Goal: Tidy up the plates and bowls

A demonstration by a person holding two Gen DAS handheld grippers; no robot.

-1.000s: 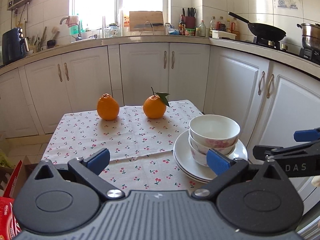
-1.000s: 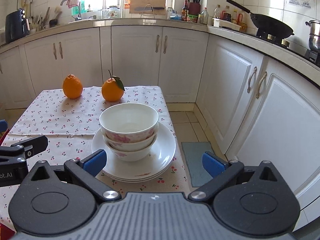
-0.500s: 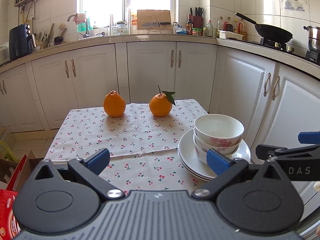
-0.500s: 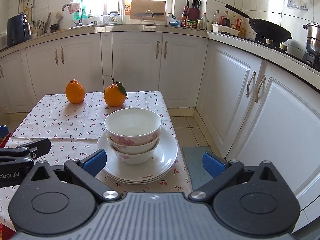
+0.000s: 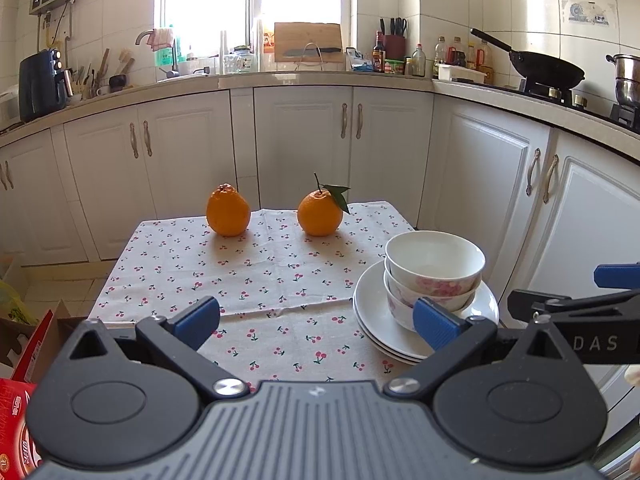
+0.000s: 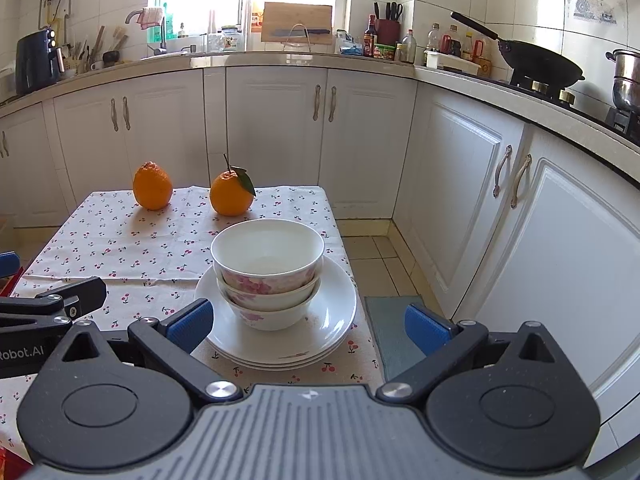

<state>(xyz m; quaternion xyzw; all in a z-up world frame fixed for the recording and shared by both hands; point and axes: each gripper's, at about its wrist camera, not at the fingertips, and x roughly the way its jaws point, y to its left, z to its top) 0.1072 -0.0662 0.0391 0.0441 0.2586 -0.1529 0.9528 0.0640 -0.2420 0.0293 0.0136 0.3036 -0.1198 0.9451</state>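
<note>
Several white bowls (image 6: 267,268) with pink flowers are nested on a stack of white plates (image 6: 336,312) at the near right corner of a small table. The same bowls (image 5: 435,272) and plates (image 5: 374,312) show at the right in the left wrist view. My right gripper (image 6: 310,326) is open and empty, held back from the stack with its fingers on either side of it. To the left of the stack my left gripper (image 5: 316,322) hangs open over the cloth, holding nothing. The right gripper's side pokes into the left wrist view at the right edge.
Two oranges (image 5: 228,211) (image 5: 320,212) sit at the far edge of the cherry-print tablecloth (image 5: 248,272). White cabinets (image 6: 460,184) ring the table; a wok (image 6: 540,65) and pot are on the stove. A red box (image 5: 16,420) lies on the floor at left. A mat (image 6: 394,332) lies right of the table.
Both grippers have drawn back and risen a little from the table; the stack looks slightly farther away. The dishes have not moved, and both grippers stay open.
</note>
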